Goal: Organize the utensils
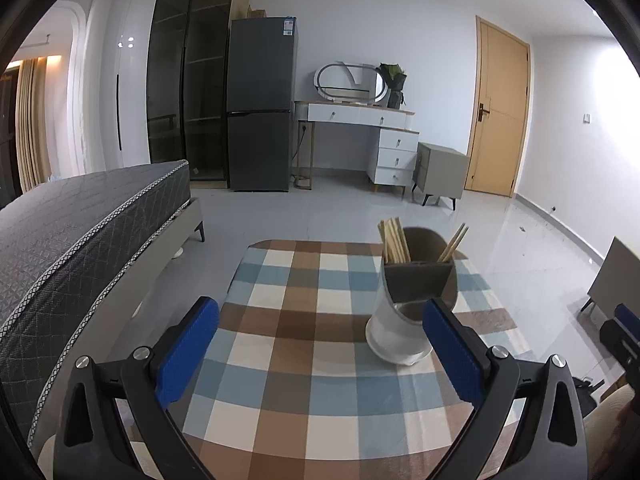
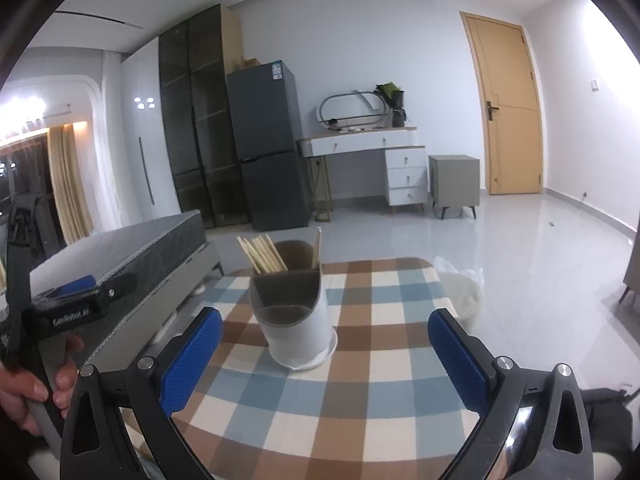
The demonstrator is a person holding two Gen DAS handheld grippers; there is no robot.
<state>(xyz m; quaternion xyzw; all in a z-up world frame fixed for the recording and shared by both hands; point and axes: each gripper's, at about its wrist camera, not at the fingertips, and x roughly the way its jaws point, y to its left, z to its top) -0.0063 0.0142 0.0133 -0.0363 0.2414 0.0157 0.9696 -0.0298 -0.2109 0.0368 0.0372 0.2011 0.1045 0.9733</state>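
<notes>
While both grippers hang over the checked tablecloth [image 1: 304,360], the left gripper [image 1: 320,354] has its blue pads wide apart w/ nothing between them, and the right gripper [image 2: 326,360] is spread just as wide, also empty. Utensil holder [image 2: 294,312], white w/ a grey divided insert, stands upright on the cloth towards the far edge, ahead of both grippers & apart from them; wooden chopsticks [image 2: 264,255] stick up from its rear compartments, most bunched on the left, a few on the right.
</notes>
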